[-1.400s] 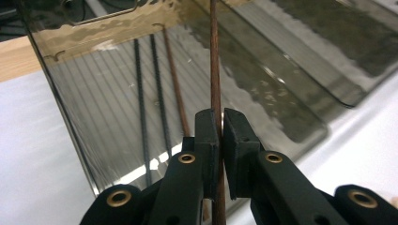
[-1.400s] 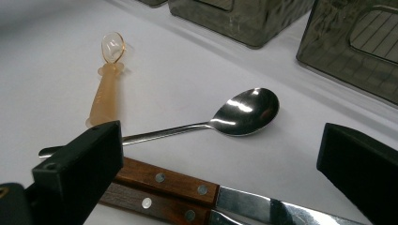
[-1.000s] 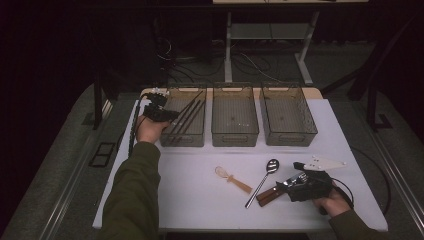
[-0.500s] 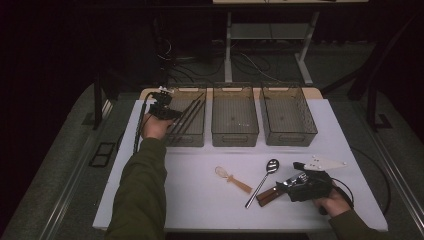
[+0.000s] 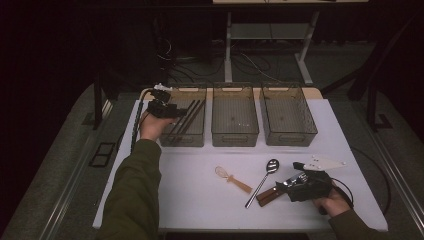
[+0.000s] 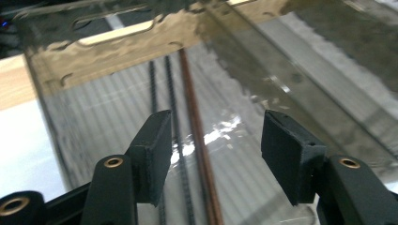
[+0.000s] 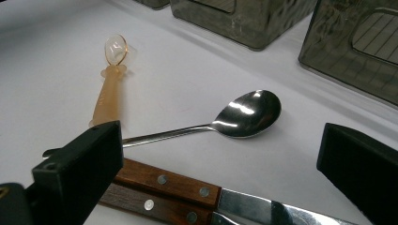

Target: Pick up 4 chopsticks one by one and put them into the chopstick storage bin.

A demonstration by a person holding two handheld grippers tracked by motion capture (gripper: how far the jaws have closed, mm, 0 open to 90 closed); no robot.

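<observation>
Left gripper (image 6: 213,140) over left bin (image 5: 197,95), jaws just been opening, nothing pinched; chopsticks (image 6: 197,154) lie on bin floor below. Lift straight up, clear rim before swinging back. Right gripper (image 7: 220,173) agape above two wood-handled knives (image 7: 159,190), beside steel spoon (image 7: 234,117); plastic spoon (image 7: 110,89) further off. Centre jaws across handles. No writing legible, dim light.

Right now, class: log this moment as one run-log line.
left gripper: open, jaws just opened, over left bin holding chopsticks | right gripper: open, above knives | metal spoon, plastic spoon: on table
</observation>
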